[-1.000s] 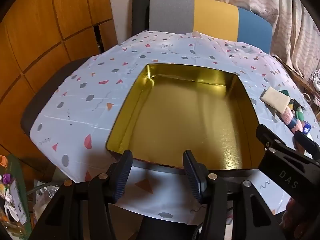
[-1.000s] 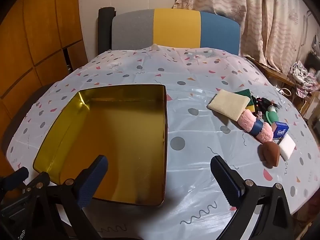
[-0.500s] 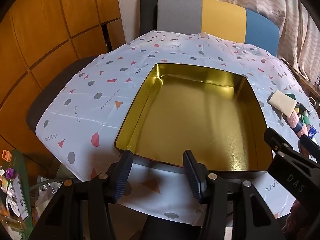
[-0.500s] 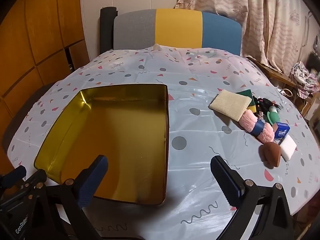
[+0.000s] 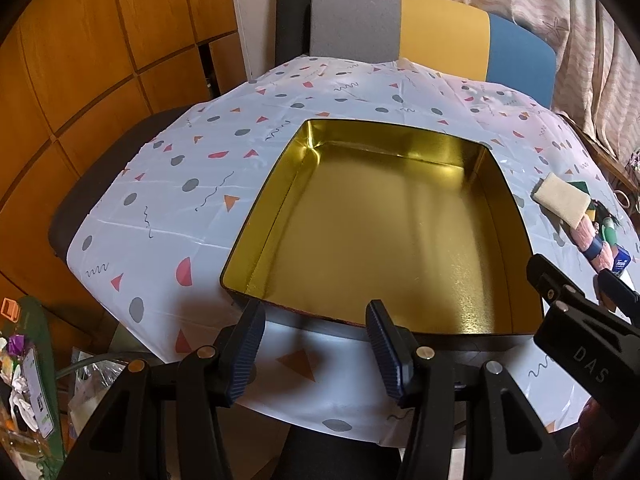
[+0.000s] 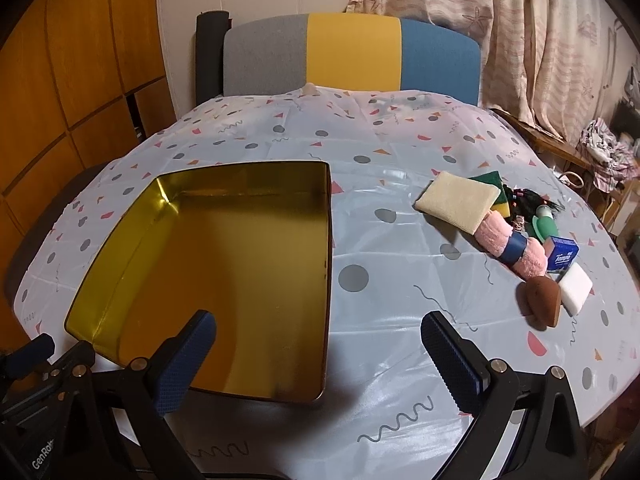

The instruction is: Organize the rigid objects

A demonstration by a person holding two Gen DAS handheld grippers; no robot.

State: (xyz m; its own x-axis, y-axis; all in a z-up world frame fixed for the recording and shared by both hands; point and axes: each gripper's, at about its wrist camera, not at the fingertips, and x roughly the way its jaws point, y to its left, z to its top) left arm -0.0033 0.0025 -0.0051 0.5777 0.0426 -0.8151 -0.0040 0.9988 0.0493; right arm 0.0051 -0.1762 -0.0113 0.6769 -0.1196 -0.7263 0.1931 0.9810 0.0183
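An empty gold tin tray (image 5: 496, 200) (image 6: 120, 252) lies on the patterned tablecloth. My left gripper (image 5: 314, 336) hovers open at the tray's near rim with nothing between its fingers. My right gripper (image 6: 318, 352) stands wide open above the tray's near right corner, also empty. A row of small items lies to the right: a cream sponge (image 6: 456, 200) on a green scouring pad (image 6: 490, 179), a pink rolled cloth with a blue band (image 6: 512, 246), a green bottle (image 6: 545, 226), a blue box (image 6: 563, 254), a white block (image 6: 575, 285) and a brown oval piece (image 6: 542, 300).
A grey, yellow and blue chair back (image 6: 352, 54) stands behind the table. Wooden cabinets (image 5: 80, 60) fill the left side and curtains (image 6: 520, 20) the right. A dark tangled item (image 6: 528, 198) lies by the bottle. Clutter sits on the floor at lower left (image 5: 24, 380).
Both views have shifted slightly, so the tray and table sit a little lower and further right in the left wrist view. Both grippers keep the same opening and nothing was picked up.
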